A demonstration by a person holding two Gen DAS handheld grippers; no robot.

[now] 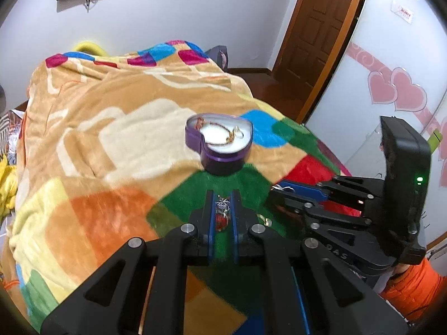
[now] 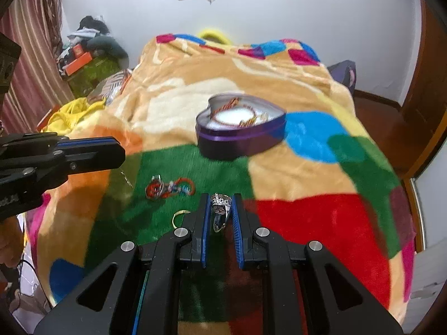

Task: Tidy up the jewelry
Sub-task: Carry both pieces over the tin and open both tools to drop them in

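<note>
A purple heart-shaped tin (image 1: 220, 142) stands open on the blanket with a beaded chain inside; it also shows in the right wrist view (image 2: 241, 134). My right gripper (image 2: 221, 199) is shut on a silver ring (image 2: 220, 209), held just above the blanket; it shows from the side in the left wrist view (image 1: 275, 188). My left gripper (image 1: 222, 195) hovers narrowly parted over a red stone and silver piece (image 1: 222, 215) on the green patch. From the right wrist view the left gripper (image 2: 120, 150) is above that jewelry pile (image 2: 167, 188) and holds nothing. A gold ring (image 2: 178, 215) lies nearby.
The colourful blanket (image 2: 321, 167) covers the whole bed. Yellow cloth (image 2: 72, 111) and clutter lie at the bed's left side. A wooden door (image 1: 321, 28) and a white cabinet with pink hearts (image 1: 391, 89) stand to the right.
</note>
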